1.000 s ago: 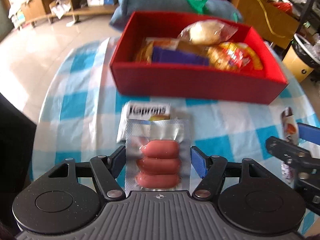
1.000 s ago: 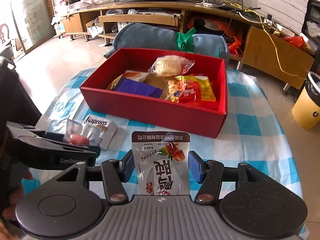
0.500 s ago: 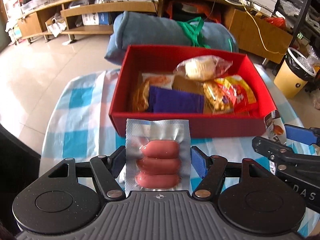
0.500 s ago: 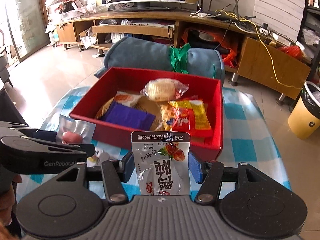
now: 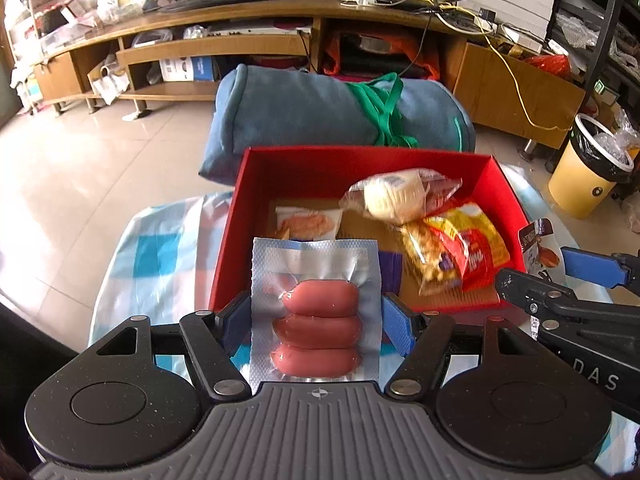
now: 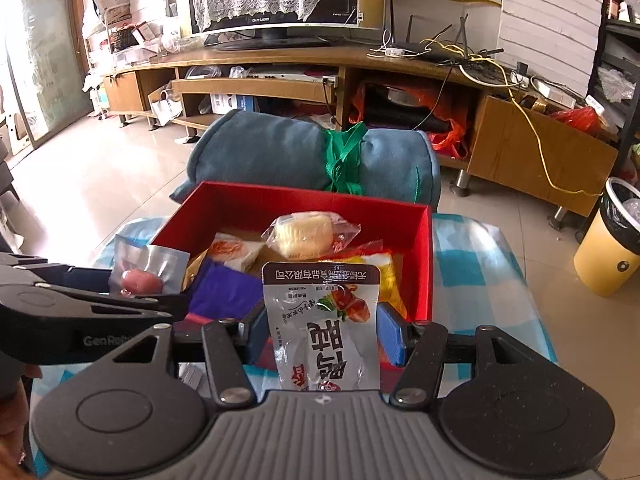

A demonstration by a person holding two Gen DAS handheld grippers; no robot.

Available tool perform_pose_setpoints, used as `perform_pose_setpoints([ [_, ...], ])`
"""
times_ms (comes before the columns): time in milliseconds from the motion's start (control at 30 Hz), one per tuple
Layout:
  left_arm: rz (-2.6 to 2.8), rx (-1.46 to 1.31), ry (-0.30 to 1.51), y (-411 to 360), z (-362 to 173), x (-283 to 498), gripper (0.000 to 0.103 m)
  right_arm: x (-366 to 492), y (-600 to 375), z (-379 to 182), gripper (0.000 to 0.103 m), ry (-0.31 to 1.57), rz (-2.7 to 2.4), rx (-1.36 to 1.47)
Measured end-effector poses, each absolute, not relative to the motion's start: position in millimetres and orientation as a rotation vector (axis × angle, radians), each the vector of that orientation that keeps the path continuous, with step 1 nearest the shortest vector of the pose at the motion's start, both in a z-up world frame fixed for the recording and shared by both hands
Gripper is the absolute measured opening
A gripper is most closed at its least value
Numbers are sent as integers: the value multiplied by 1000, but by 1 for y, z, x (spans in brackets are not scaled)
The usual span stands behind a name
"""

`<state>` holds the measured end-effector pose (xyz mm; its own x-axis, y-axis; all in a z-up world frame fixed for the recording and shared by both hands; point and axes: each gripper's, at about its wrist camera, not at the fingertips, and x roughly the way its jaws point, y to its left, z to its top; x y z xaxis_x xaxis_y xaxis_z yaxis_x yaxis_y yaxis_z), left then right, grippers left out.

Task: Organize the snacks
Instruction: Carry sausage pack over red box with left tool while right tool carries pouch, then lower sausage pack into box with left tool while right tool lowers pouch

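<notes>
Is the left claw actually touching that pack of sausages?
Touching. In the left wrist view, the left gripper has both blue fingers pressed against the side edges of the sausage pack, holding it up in front of the red box.

The sausage pack [image 5: 316,312] covers most of the purple packet [image 5: 390,276] in the red box [image 5: 360,160]. At lower centre of the right wrist view, the white pouch [image 6: 326,328] hides the near box wall and its lower end drops behind the gripper body. The pouch's small print is unreadable.
</notes>
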<state>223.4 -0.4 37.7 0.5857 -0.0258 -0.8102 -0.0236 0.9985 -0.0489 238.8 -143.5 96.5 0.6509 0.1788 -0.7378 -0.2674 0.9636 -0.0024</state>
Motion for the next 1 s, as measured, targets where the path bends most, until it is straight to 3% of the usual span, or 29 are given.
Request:
perform_pose_setpoints([
  [1000, 43, -57, 943, 0, 35, 270, 74, 293, -142, 85, 51, 824, 256, -105],
])
